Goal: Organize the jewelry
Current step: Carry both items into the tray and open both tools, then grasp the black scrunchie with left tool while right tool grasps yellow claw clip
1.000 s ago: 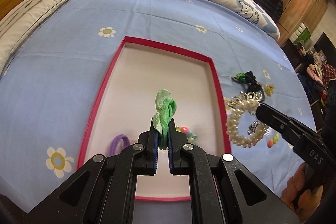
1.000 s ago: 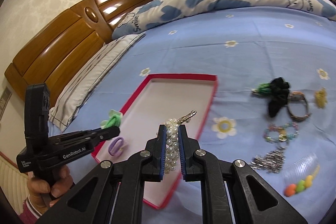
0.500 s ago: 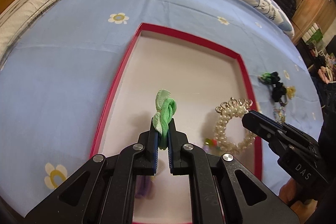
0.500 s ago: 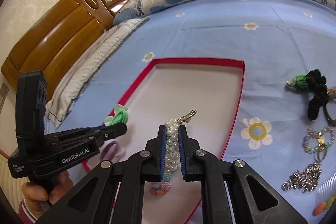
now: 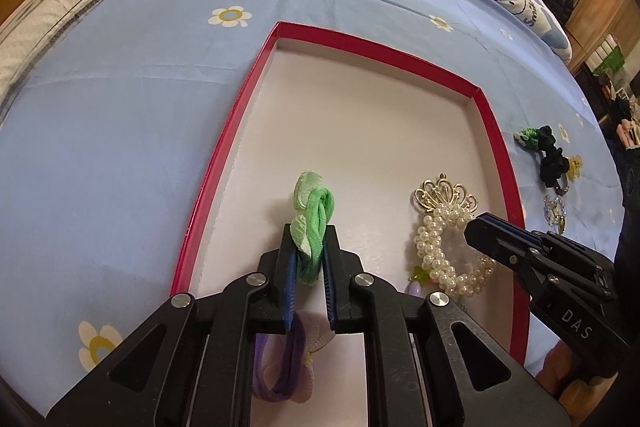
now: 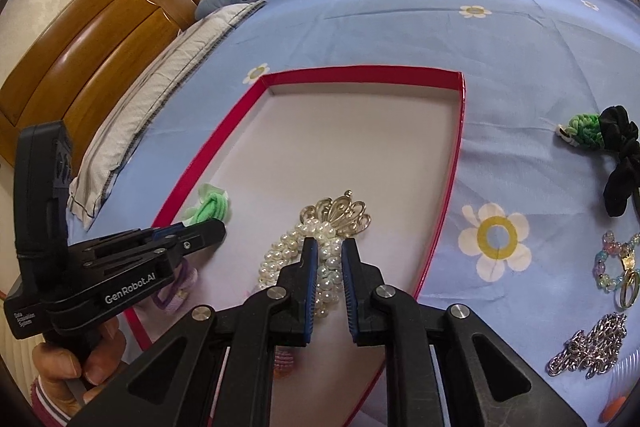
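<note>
A red-rimmed tray [image 5: 224,151] [image 6: 224,143] with a white floor lies on the blue bedspread. My left gripper [image 5: 310,247] is shut on a green knotted hair tie [image 5: 314,211] and holds it over the tray's near left part; it also shows in the right wrist view [image 6: 208,207]. My right gripper [image 6: 330,255] has its jaws slightly parted around a pearl bracelet with a gold crown charm [image 6: 340,215], which lies on the tray floor [image 5: 444,227]. A purple hair tie [image 5: 280,367] lies in the tray under my left gripper.
On the bedspread right of the tray lie a green and black scrunchie [image 6: 600,139], a pastel bead bracelet [image 6: 616,267] and a silver chain [image 6: 588,347]. A pillow [image 6: 160,83] and wooden headboard [image 6: 100,27] are at the left.
Both grippers moved forward and down over the tray. The pearl bracelet now rests on the tray floor and the right jaws have opened a little. The left still grips the green tie.
</note>
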`<state>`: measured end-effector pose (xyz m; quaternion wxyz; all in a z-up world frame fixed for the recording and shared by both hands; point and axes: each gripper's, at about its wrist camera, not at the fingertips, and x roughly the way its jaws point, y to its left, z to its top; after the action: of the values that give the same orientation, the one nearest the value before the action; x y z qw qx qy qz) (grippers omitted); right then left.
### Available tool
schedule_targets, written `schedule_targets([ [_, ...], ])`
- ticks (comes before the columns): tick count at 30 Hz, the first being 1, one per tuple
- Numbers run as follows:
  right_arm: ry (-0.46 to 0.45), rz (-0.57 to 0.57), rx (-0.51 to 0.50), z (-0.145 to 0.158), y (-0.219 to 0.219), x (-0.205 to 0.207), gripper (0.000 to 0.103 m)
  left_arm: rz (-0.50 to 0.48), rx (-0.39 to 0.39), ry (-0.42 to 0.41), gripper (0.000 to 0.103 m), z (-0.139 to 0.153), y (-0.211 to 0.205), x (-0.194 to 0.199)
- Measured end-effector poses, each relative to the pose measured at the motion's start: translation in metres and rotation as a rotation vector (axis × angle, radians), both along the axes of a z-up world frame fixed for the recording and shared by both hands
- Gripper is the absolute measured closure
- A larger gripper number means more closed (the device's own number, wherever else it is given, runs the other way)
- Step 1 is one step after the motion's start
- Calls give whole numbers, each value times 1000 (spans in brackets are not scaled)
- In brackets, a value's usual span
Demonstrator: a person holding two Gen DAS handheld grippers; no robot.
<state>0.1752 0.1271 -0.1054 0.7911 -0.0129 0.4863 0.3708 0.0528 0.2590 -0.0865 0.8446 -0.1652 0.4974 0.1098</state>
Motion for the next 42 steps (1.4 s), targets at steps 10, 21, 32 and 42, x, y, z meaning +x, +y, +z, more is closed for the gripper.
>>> schedule_targets([
  [10,2,3,42,9,-7,-1,66,3,-1,3,70,4,0,-3],
  [21,-28,-36,111,37,-33,-9,66,2,9,-20,57,22,-10,-11],
  [32,-81,-140,130,62,-100,-27,57,-41,-28,-80,51,51,-45,-21],
  [42,-121,-286,100,68,-174,-25,57,-155,-30,-87,50,62,-101,-11],
])
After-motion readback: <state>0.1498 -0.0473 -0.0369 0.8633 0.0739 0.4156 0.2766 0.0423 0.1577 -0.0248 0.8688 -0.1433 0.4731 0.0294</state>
